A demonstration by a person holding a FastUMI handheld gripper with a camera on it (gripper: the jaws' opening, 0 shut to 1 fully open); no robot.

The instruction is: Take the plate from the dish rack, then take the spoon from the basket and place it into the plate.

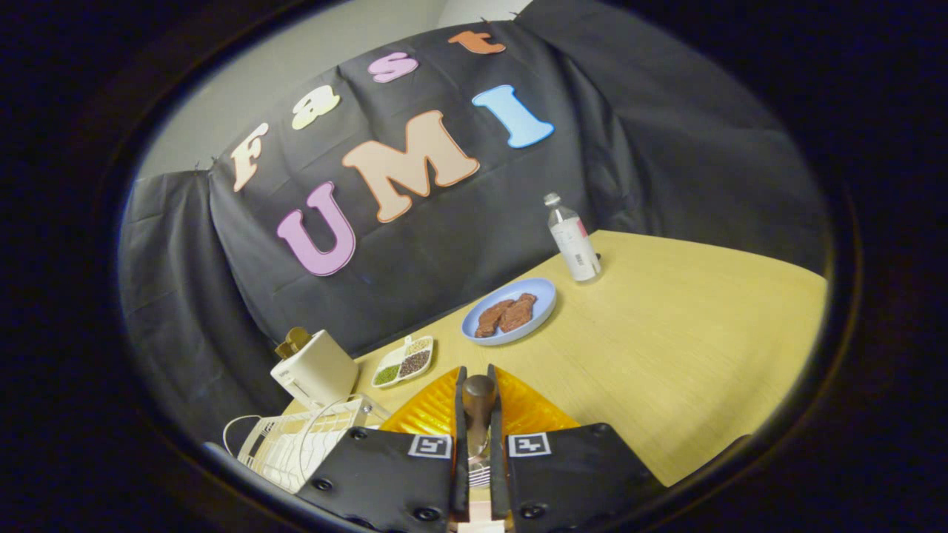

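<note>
My gripper (478,379) is shut on the spoon (479,403), whose rounded brown handle end stands up between the two fingers. The rest of the spoon is hidden behind the fingers. Directly beneath and just ahead of the fingers lies the amber ribbed plate (433,413) on the wooden table, showing on both sides of the fingers. The white wire dish rack (296,444) stands to the left of the fingers, close beside the plate.
A cream toaster (315,368) stands beyond the rack. A white divided dish of grains (404,361) lies next to it. Farther off are a blue plate with brown meat pieces (509,311) and a water bottle (574,240). The yellow table (689,348) spreads right.
</note>
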